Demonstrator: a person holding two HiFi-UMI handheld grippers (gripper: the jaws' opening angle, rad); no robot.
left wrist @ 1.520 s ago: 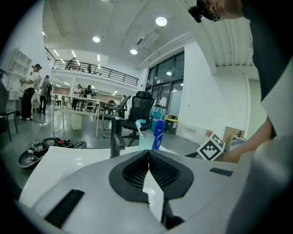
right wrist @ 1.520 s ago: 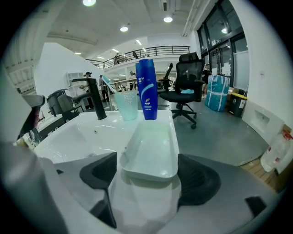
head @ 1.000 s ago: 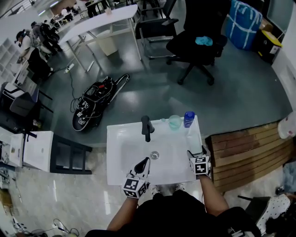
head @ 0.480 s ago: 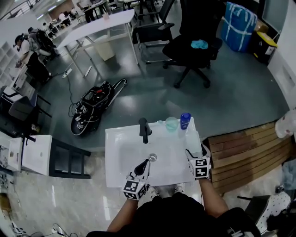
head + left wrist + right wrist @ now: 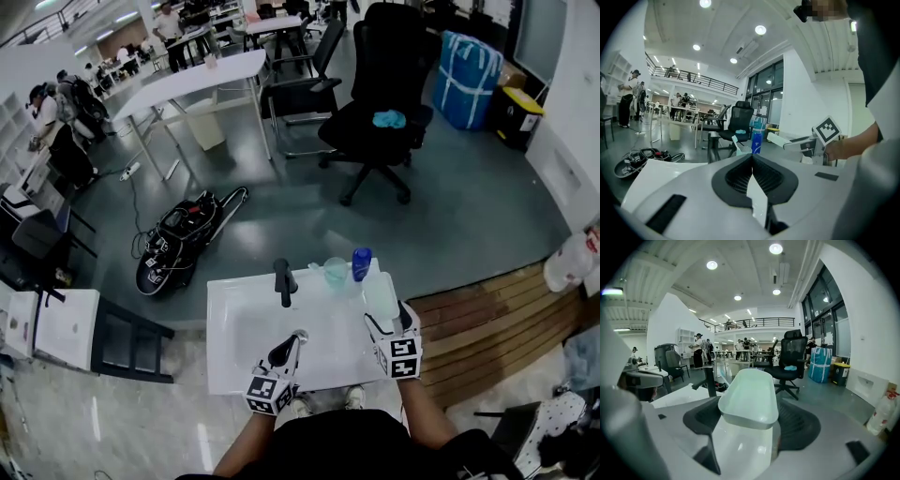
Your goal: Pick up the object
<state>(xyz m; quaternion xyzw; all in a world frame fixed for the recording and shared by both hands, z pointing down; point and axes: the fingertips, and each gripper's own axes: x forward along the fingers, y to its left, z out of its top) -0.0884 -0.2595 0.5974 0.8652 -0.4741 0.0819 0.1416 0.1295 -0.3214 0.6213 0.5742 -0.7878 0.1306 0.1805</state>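
Right gripper (image 5: 388,322): clenched on near end of oblong dish (image 5: 749,394), held above right edge of washbasin (image 5: 234,319). Dish pale, glossy, shallow, rounded at both ends; long axis running straight out from jaws toward far right corner, where blue bottle (image 5: 361,264) and clear cup (image 5: 335,271) stand. Left gripper (image 5: 293,337): jaws pressed together on nothing, over near edge. Washbasin white, black tap (image 5: 282,280) at far edge. Open office around, grey floor, black swivel chair (image 5: 380,89), white desks (image 5: 192,70) beyond.
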